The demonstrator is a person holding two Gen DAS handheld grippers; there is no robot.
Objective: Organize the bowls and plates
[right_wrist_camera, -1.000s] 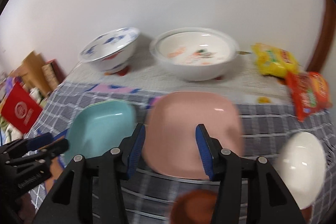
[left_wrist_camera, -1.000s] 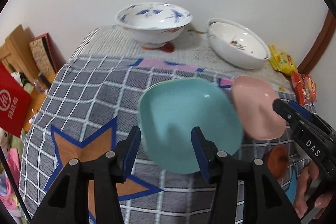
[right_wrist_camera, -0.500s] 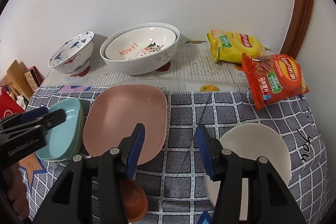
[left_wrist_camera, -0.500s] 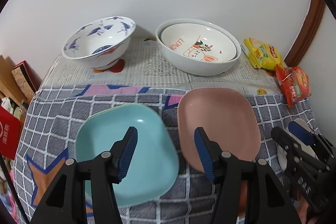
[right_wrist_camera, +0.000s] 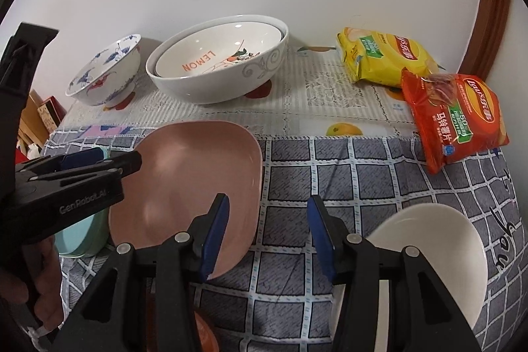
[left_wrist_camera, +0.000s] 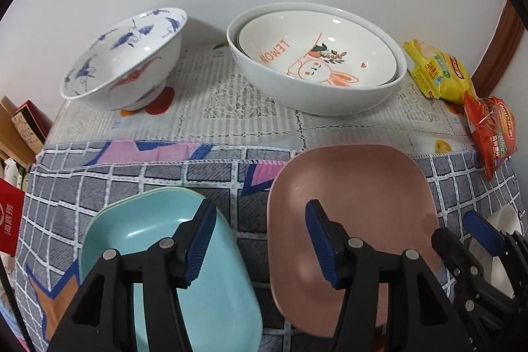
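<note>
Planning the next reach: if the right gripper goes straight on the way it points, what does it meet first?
Likely bare checked cloth: the right gripper points between the pink plate and white bowl. Depth is unclear.

Yellow snack bag, red chip bag, grey checked cloth, red box

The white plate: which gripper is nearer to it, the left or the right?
Right. The right gripper is open directly beside the white plate, which lies just to its right. The left gripper is farther away, open between the teal plate and the pink plate.
</note>
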